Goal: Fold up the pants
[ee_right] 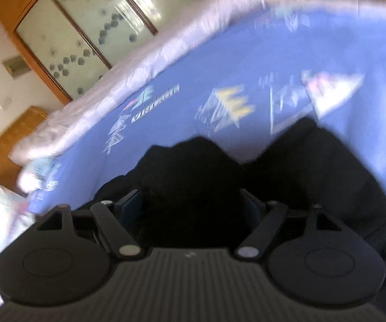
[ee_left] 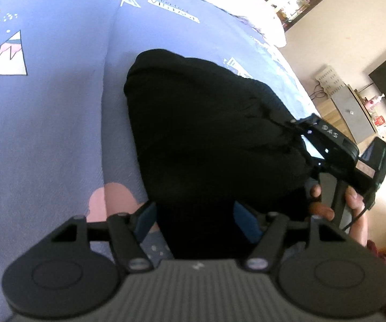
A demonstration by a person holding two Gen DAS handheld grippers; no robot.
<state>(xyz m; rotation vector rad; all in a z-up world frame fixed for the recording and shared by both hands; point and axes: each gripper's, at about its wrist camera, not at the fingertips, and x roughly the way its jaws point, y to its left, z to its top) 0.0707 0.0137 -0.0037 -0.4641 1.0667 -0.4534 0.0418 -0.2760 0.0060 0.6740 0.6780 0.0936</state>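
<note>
As black pants (ee_left: 209, 139) stretch lengthwise away from me on the blue bedspread (ee_left: 45, 134), my left gripper (ee_left: 195, 214) clamps their near end, my right gripper (ee_right: 193, 201) bunched cloth.

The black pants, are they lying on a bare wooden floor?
No, the black pants lie on a blue bedsheet printed with trees and mountains.

The pants (ee_left: 209, 139) are plain black. They lie on a periwinkle-blue bedsheet (ee_left: 53, 123) printed with white pine trees, pink-and-white mountains and white lettering. At its far edge runs a pale lilac quilted border (ee_right: 128, 72).
</note>
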